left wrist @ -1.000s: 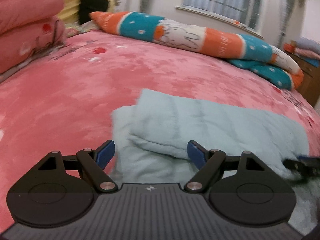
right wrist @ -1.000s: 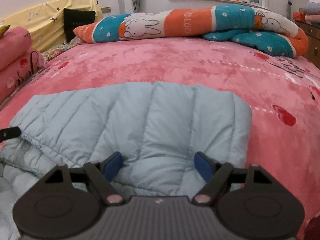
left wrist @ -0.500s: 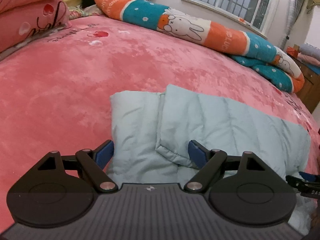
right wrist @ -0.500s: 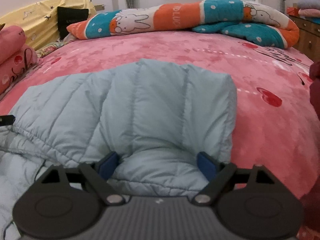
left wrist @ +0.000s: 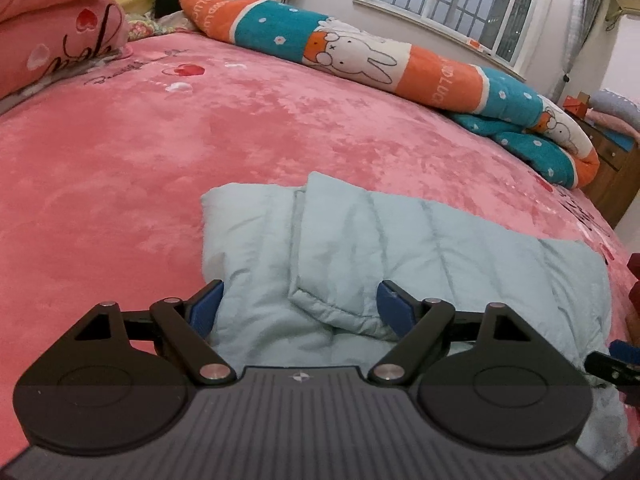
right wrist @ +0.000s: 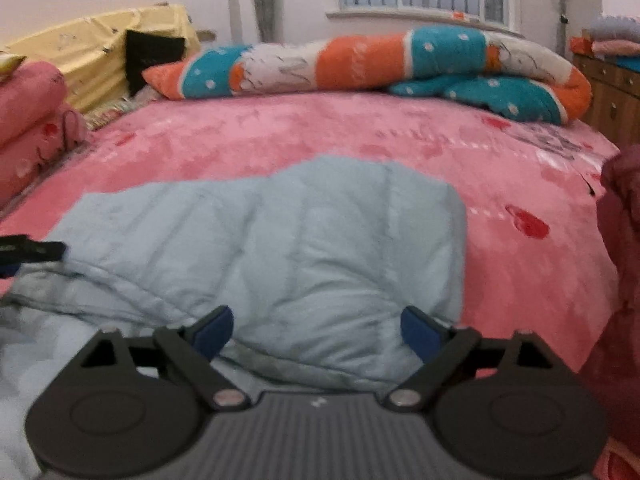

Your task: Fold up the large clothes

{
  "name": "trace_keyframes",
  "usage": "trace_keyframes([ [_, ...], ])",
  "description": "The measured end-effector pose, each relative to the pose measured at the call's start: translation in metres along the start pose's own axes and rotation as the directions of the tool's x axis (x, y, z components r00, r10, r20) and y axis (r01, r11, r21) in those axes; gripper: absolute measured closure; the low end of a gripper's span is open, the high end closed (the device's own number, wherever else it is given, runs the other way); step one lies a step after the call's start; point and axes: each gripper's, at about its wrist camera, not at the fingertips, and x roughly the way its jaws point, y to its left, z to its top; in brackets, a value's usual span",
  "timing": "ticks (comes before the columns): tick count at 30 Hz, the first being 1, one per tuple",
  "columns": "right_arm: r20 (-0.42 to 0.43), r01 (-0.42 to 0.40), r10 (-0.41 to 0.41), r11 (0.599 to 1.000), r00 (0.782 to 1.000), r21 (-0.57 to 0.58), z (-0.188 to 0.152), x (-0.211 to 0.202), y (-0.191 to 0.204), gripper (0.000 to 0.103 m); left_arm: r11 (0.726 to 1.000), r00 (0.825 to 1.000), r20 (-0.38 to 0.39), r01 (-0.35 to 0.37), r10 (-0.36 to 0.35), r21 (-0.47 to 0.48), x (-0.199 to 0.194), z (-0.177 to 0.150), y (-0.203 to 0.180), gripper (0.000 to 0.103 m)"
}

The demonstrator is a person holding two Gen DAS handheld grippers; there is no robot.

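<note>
- Pale blue quilted jacket (left wrist: 400, 248) lies folded on the pink bedspread (left wrist: 160, 152), near the bed's front edge, its stitched channels running away from the cameras.
- One folded panel sits on top of the rest; in the left wrist view its hemmed corner lies between the left gripper's pads, and a narrower strip of the jacket shows to the left of it.
- In the right wrist view the jacket (right wrist: 320, 240) forms a rounded, puffy hump, with a looser crumpled layer spreading out at lower left.
- Left gripper (left wrist: 299, 306) hangs low over the near edge of the jacket with its blue pads (left wrist: 206, 306) spread wide; they clasp nothing, though the cloth lies between them.
- Right gripper (right wrist: 316, 330) also sits over the jacket's near edge; its jaws are opening, and the fabric bulges between the pads without being pinched.
- Each gripper's tip pokes into the other's view at the side edge.
- Dark red cloth (right wrist: 624, 280) shows at the right edge of the right wrist view; what it belongs to is unclear.
- Rolled orange, teal and white rabbit-print blanket (left wrist: 400, 68) lies across the far side of the bed.
- Pink pillows (left wrist: 52, 40) are stacked at the left, with a yellow cover (right wrist: 92, 60) behind them.
- Barred window (left wrist: 460, 0) fills the back wall, and a wooden cabinet (right wrist: 612, 92) stands at the right.
</note>
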Motion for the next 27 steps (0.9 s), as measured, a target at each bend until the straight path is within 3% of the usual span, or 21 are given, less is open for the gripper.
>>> trace_keyframes([
  [9, -0.006, -0.029, 0.028, 0.999, 1.000, -0.014, -0.005, -0.007, 0.014, 0.006, 0.999, 0.997, 0.073, 0.012, -0.014, 0.030, 0.002, 0.004, -0.008, 0.002],
  [12, -0.017, -0.035, 0.035, 0.999, 0.999, 0.010, -0.007, -0.007, 0.012, 0.006, 0.999, 0.999, 0.042, 0.020, -0.021, 0.029, 0.011, 0.001, -0.009, 0.002],
  [14, -0.021, -0.032, 0.032, 0.999, 0.999, 0.012, -0.010, -0.010, 0.011, 0.006, 1.000, 0.999, 0.039, 0.021, -0.022, 0.023, 0.015, 0.001, -0.009, 0.008],
  [16, -0.026, -0.028, 0.029, 0.999, 0.999, 0.019, -0.015, -0.013, 0.010, 0.006, 0.999, 0.999, 0.038, 0.016, -0.017, 0.036, 0.015, 0.002, -0.011, 0.030],
  [17, -0.030, -0.026, 0.026, 0.999, 0.999, 0.025, -0.018, -0.015, 0.009, 0.006, 0.999, 0.999, 0.035, 0.014, -0.015, 0.042, 0.015, 0.001, -0.012, 0.036],
  [19, -0.034, -0.019, 0.021, 0.999, 0.999, 0.038, -0.022, -0.020, 0.007, 0.006, 0.999, 0.999, 0.036, 0.005, -0.006, 0.035, 0.015, 0.002, -0.012, 0.064],
  [21, -0.030, -0.006, 0.007, 0.999, 1.000, 0.051, -0.026, -0.027, 0.005, 0.006, 1.000, 0.999, 0.043, 0.002, -0.003, 0.017, 0.010, 0.002, -0.009, 0.077],
  [23, -0.029, 0.006, -0.004, 0.997, 1.000, 0.074, -0.028, -0.033, -0.001, 0.006, 1.000, 0.998, 0.060, -0.003, 0.002, 0.018, 0.003, 0.002, -0.006, 0.084],
  [27, -0.028, 0.021, -0.017, 0.990, 0.999, 0.141, -0.034, -0.048, -0.013, 0.005, 0.999, 0.995, 0.096, -0.017, 0.013, 0.038, -0.019, -0.001, -0.003, 0.087],
])
